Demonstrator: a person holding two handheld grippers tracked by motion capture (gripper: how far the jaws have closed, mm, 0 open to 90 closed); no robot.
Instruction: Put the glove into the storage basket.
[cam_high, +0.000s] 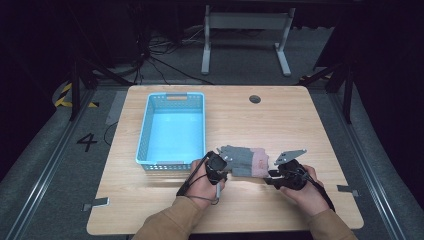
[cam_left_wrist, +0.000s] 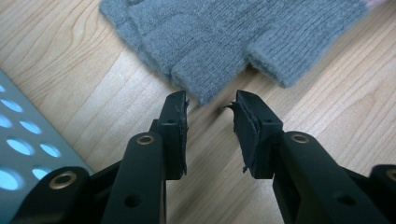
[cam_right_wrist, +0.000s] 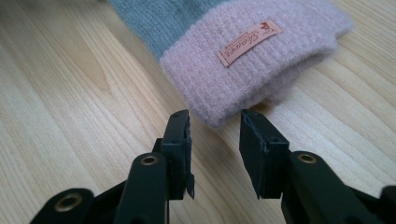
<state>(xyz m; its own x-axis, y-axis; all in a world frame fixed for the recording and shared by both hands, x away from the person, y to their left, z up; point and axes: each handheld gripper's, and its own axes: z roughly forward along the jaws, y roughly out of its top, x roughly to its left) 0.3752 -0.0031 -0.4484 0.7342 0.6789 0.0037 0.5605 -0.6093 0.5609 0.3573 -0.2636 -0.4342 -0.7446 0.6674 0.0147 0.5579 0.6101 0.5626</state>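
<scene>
Both pairs of jaws stood apart with nothing between their pads. On the left gripper (cam_left_wrist: 209, 109) they gaped just short of the grey fingertip end of the knitted glove (cam_left_wrist: 233, 37), which lay flat on the bench (cam_left_wrist: 70, 84); whether the tips grazed the wool could not be told. On the right gripper (cam_right_wrist: 214, 122) they opened in front of the pink cuff (cam_right_wrist: 261, 60), close to its lower edge and clear of it, with an orange label (cam_right_wrist: 250, 42) sewn on the cuff facing up.

Seen from the high view, the glove (cam_high: 243, 160) lay near the front middle of the bench (cam_high: 300, 120), fingers toward the left gripper (cam_high: 220, 167) and cuff toward the right gripper (cam_high: 280, 172), one hand on each. A pale blue basket (cam_high: 145, 130) stood just beside the left hand, its perforated wall (cam_left_wrist: 18, 154) showing in the left gripper view.
</scene>
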